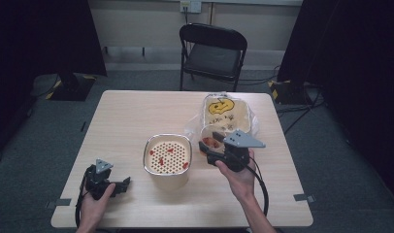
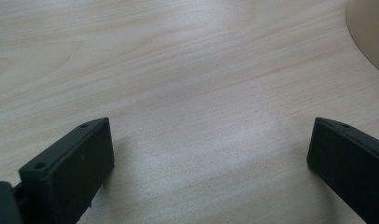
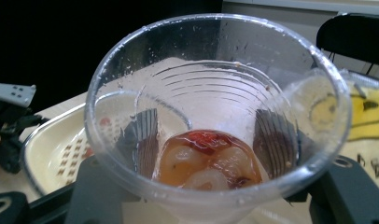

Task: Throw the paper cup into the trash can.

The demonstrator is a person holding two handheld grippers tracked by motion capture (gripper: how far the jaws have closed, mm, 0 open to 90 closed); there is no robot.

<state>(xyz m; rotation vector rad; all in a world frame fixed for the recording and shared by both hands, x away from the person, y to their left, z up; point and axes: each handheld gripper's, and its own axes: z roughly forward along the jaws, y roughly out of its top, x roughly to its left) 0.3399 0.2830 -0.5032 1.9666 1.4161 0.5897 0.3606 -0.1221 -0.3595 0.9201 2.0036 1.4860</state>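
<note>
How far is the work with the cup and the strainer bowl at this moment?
Done: a few red pieces already lie on the perforated insert of the strainer bowl. In hand: the right gripper holds the clear plastic cup, with pale and red pieces in liquid at its bottom. Left: that remainder appears not yet emptied. The left gripper rests open on the table.

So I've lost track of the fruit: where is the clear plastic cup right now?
The clear plastic cup is clamped in the right hand-held gripper, right of the perforated cream basin in the high view.
</note>
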